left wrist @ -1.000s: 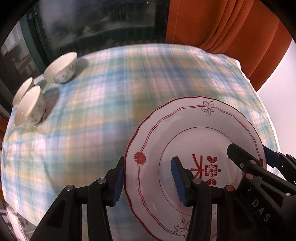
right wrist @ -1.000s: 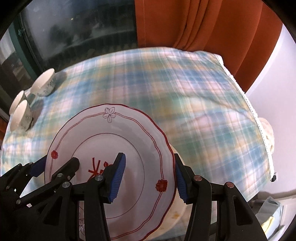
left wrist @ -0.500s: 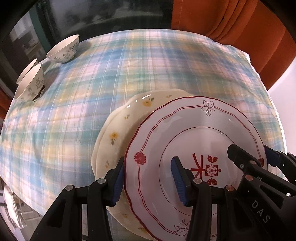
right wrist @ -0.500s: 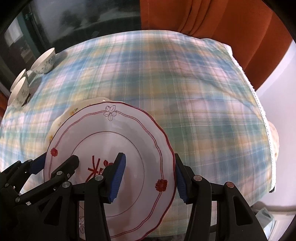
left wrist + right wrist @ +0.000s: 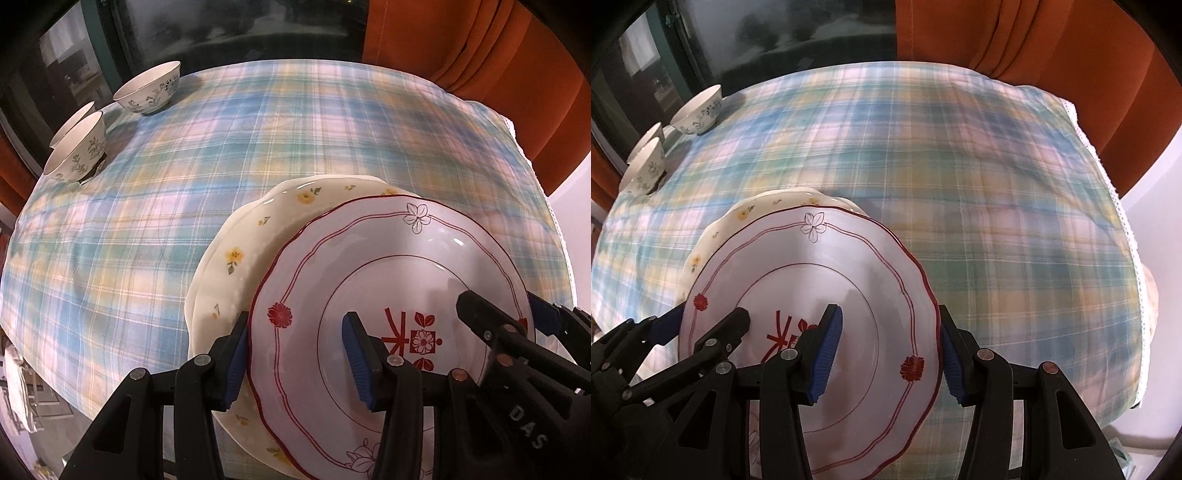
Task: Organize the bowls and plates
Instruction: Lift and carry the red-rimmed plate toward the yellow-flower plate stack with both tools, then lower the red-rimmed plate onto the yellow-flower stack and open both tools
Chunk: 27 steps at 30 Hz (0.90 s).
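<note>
- The left tongs (image 5: pixel 297 360) and right tongs (image 5: pixel 890 354) each pinch an opposite rim of the red-trimmed plate (image 5: pixel 388 280), as they did a second ago.
- Newly in view beneath it: a cream plate with yellow flowers (image 5: pixel 240 258) on the plaid-clothed desk (image 5: pixel 258 129); whether the two plates touch is unclear.
- Far left, three floral bowls (image 5: pixel 147 92) stand unmoved.

A white scalloped plate (image 5: pixel 388 280) carries red rim lines, red flowers and a red centre motif. Beneath it, a cream plate (image 5: pixel 240 254) shows small yellow flowers; the tablecloth (image 5: pixel 184 192) is blue, green and yellow plaid.
</note>
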Each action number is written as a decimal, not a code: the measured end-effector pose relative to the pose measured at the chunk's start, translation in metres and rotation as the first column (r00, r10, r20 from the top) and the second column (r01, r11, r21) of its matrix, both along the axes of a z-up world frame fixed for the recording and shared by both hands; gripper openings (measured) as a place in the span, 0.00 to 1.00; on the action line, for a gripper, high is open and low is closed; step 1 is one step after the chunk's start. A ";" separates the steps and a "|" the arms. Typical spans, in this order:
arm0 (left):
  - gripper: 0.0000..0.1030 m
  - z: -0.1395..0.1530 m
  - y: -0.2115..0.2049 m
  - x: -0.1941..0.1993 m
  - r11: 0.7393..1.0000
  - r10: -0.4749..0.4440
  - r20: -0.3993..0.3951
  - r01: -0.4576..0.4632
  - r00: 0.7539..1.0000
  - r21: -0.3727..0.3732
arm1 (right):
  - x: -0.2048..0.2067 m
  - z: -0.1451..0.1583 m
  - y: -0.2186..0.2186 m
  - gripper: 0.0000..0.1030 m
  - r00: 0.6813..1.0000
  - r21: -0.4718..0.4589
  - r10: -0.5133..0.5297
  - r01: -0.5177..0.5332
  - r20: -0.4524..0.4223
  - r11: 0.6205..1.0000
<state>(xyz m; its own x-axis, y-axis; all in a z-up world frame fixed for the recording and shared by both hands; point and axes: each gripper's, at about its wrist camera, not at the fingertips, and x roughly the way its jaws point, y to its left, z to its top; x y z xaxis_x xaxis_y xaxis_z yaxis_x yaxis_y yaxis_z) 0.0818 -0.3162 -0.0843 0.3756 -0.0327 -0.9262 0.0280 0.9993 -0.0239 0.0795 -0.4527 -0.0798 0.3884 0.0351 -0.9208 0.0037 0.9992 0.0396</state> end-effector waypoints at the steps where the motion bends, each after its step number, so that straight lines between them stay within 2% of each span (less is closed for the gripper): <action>1: 0.48 0.000 0.000 0.000 1.000 0.001 0.000 -0.001 1.000 0.000 | -0.001 0.001 -0.002 0.53 1.000 0.013 0.001 -0.001 -0.001 1.000; 4: 0.48 0.000 0.000 0.000 1.000 0.005 0.001 -0.005 1.000 0.002 | -0.004 0.008 -0.007 0.49 1.000 0.011 -0.008 0.008 0.021 1.000; 7: 0.48 0.000 -0.001 0.000 1.000 0.011 0.002 -0.011 1.000 0.004 | -0.006 0.013 -0.012 0.32 0.999 0.024 -0.005 0.005 0.034 1.000; 10: 0.49 0.000 -0.002 0.000 1.000 0.012 0.002 -0.012 1.000 0.009 | -0.005 0.012 -0.015 0.24 0.999 0.020 -0.007 0.007 0.032 1.000; 18: 0.50 0.008 0.001 0.000 0.999 0.028 0.032 -0.030 0.999 0.039 | -0.001 0.009 -0.016 0.24 1.000 0.044 -0.007 0.006 0.015 0.999; 27: 0.50 0.006 0.012 0.005 0.994 0.083 0.031 -0.085 0.996 0.068 | 0.011 0.004 -0.004 0.24 0.999 0.058 0.032 -0.032 0.005 0.998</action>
<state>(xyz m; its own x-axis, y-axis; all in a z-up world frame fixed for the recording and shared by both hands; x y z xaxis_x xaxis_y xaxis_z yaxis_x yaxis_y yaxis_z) 0.0872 -0.3045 -0.0784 0.3998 0.0637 -0.9144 -0.0566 0.9974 0.0447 0.0900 -0.4565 -0.0761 0.3902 0.1010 -0.9152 -0.0289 0.9948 0.0975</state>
